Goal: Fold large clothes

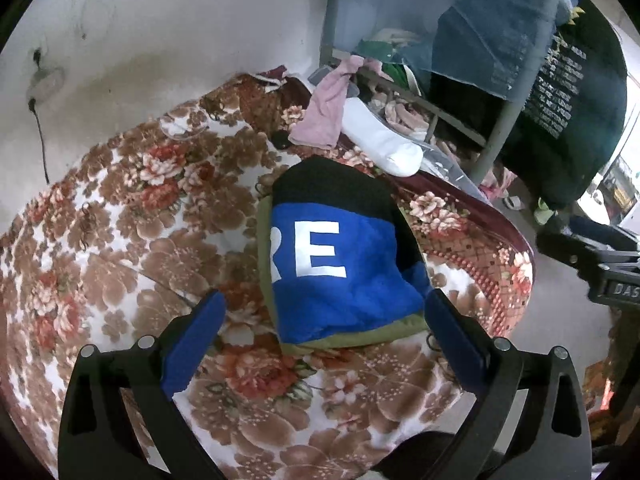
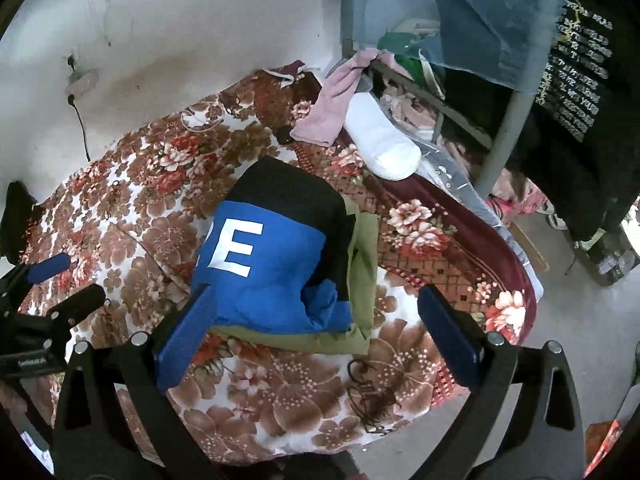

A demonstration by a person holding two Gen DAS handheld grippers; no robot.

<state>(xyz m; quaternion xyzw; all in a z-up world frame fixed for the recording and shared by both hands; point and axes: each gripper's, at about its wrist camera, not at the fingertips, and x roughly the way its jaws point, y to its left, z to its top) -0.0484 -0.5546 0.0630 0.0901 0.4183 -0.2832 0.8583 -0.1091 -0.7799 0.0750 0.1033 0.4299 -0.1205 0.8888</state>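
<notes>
both spread grippers (image 1: 324, 312) (image 2: 316, 308) flank folded garment (image 1: 340, 264).

The white lettering on the blue garment (image 1: 344, 276) is cut by its folded left edge: only "E" and part of another letter show. Most of the olive garment (image 2: 362, 256) lies hidden beneath it, showing only as strips along the edges. The pale printed lines on the hanging dark shirt (image 1: 560, 88) are too small to read. The right gripper (image 1: 600, 268) runs off the left wrist view's right edge, so its fingers cannot be judged there.
</notes>
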